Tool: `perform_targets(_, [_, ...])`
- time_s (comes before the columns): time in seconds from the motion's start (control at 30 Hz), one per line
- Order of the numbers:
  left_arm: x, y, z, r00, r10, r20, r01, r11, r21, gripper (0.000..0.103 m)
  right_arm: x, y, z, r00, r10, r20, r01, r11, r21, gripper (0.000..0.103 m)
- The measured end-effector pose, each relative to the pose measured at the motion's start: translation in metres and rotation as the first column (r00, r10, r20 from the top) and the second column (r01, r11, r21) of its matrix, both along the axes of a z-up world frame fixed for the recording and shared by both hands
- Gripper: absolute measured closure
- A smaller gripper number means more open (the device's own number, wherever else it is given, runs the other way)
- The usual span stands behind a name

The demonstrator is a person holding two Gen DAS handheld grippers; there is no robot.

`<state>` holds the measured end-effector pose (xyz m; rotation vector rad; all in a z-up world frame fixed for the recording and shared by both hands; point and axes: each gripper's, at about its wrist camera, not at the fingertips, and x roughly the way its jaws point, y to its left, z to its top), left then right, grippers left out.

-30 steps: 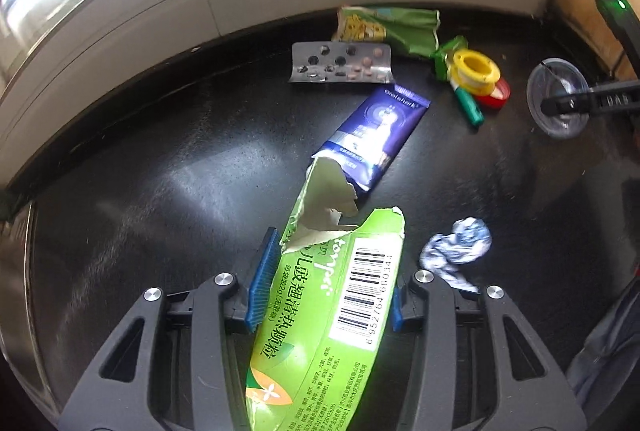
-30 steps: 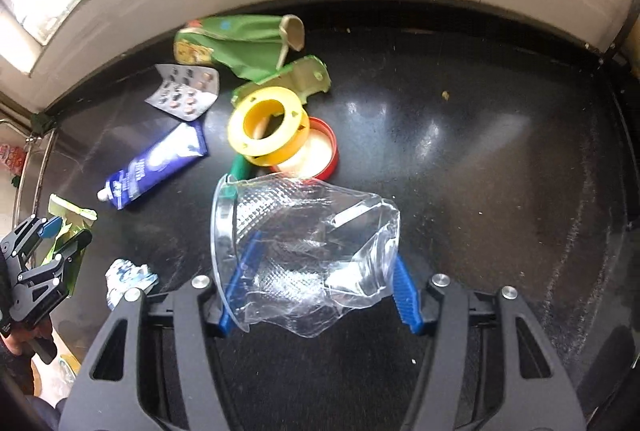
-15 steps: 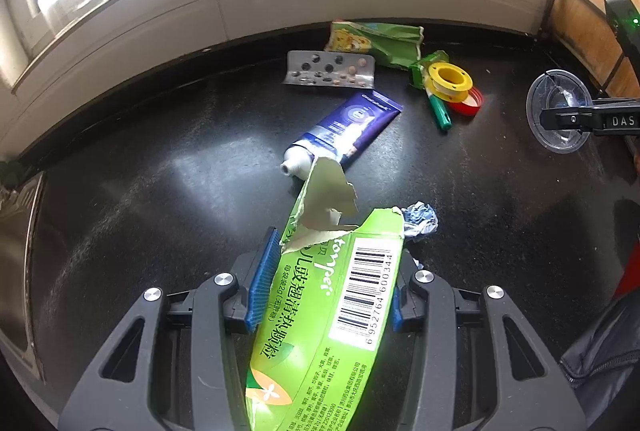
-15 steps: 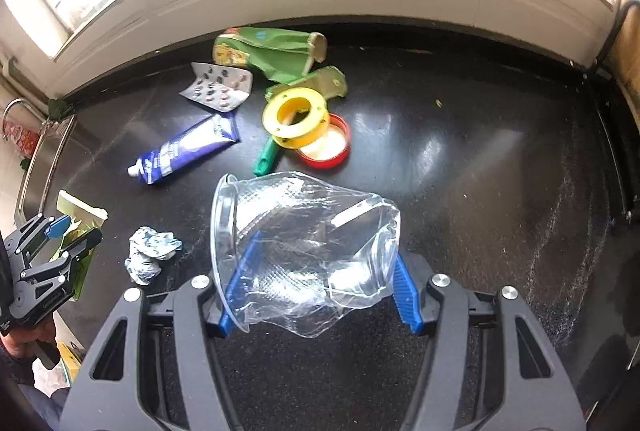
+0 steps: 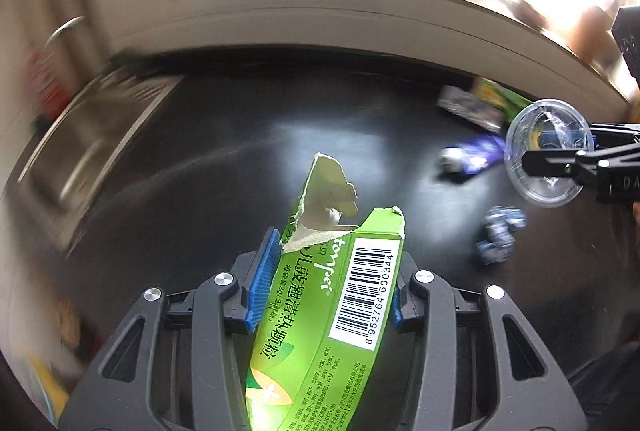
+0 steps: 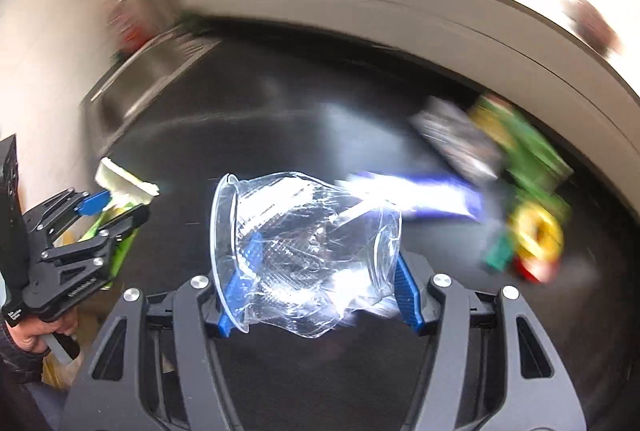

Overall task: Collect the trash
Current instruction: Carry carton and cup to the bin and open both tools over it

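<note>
Dark countertop (image 5: pixel 224 167) under a bright window: we have two pieces of trash in hand.

Our left gripper (image 5: pixel 324 279) is clamped on the torn green carton (image 5: pixel 332 295); our right gripper (image 6: pixel 318 271) is clamped on the crushed clear cup (image 6: pixel 308 251). Neither is binned yet, and we judge much remains: the blue tube (image 6: pixel 416 199), blister pack (image 6: pixel 456 139), green wrapper (image 6: pixel 524 147) and yellow ring (image 6: pixel 536 231) lie at 2 o'clock. Only the left view shows the crumpled wad (image 5: pixel 500 235), at 3 o'clock.
</note>
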<state>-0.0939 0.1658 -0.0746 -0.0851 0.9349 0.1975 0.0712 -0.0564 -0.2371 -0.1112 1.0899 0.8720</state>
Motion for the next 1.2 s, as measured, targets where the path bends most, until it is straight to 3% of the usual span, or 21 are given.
perform_targets(0.1, [-0.044, 0.038, -0.002, 0.989, 0.151, -0.010, -0.151, 0.989, 0.005, 0.058, -0.034, 0.074, 0.011, 0.982, 0.189, 0.015, -0.189, 0.982, 0.021, 0.043])
perform_targets(0.2, [-0.094, 0.072, -0.009, 0.952, 0.305, -0.030, -0.305, 0.952, 0.002, 0.058, -0.073, 0.133, 0.017, 0.936, 0.351, 0.028, -0.352, 0.936, 0.030, 0.043])
perform_targets(0.33, [-0.160, 0.112, -0.024, 0.871, 0.488, -0.063, -0.489, 0.872, -0.005, 0.058, -0.132, 0.206, 0.020, 0.837, 0.548, 0.015, -0.548, 0.835, 0.046, 0.043])
perform_targets(0.47, [-0.225, 0.143, -0.047, 0.764, 0.639, -0.090, -0.644, 0.764, -0.035, 0.058, -0.195, 0.276, 0.015, 0.710, 0.704, -0.011, -0.702, 0.710, 0.052, 0.042])
perform_targets(0.53, [-0.250, 0.156, -0.059, 0.718, 0.689, -0.096, -0.695, 0.717, -0.053, 0.058, -0.221, 0.303, 0.012, 0.665, 0.747, -0.020, -0.746, 0.665, 0.049, 0.042])
perform_targets(0.6, [-0.272, 0.172, -0.075, 0.667, 0.737, -0.107, -0.745, 0.661, -0.090, 0.058, -0.244, 0.332, 0.003, 0.623, 0.781, -0.047, -0.780, 0.625, 0.036, 0.042])
perform_targets(0.73, [-0.291, 0.201, -0.104, 0.603, 0.788, -0.126, -0.797, 0.584, -0.156, 0.058, -0.274, 0.388, -0.021, 0.590, 0.801, -0.102, -0.806, 0.592, -0.008, 0.042])
perform_targets(0.87, [-0.298, 0.221, -0.126, 0.581, 0.803, -0.134, -0.809, 0.554, -0.196, 0.058, -0.289, 0.425, -0.039, 0.578, 0.805, -0.133, -0.815, 0.578, -0.045, 0.042])
perform_targets(1.03, [-0.296, 0.237, -0.146, 0.580, 0.803, -0.138, -0.808, 0.545, -0.226, 0.057, -0.291, 0.442, -0.057, 0.565, 0.812, -0.147, -0.824, 0.562, -0.070, 0.038])
perform_targets(1.1, [-0.295, 0.242, -0.152, 0.583, 0.800, -0.143, -0.804, 0.542, -0.243, 0.045, -0.294, 0.451, -0.062, 0.560, 0.813, -0.159, -0.828, 0.555, -0.081, 0.033])
perform_targets(1.13, [-0.295, 0.243, -0.154, 0.580, 0.802, -0.144, -0.806, 0.540, -0.242, 0.032, -0.294, 0.452, -0.063, 0.560, 0.812, -0.163, -0.828, 0.554, -0.085, 0.029])
perform_targets(1.2, [-0.297, 0.243, -0.157, 0.575, 0.807, -0.134, -0.810, 0.537, -0.237, 0.028, -0.293, 0.456, -0.064, 0.562, 0.810, -0.168, -0.827, 0.557, -0.079, 0.024])
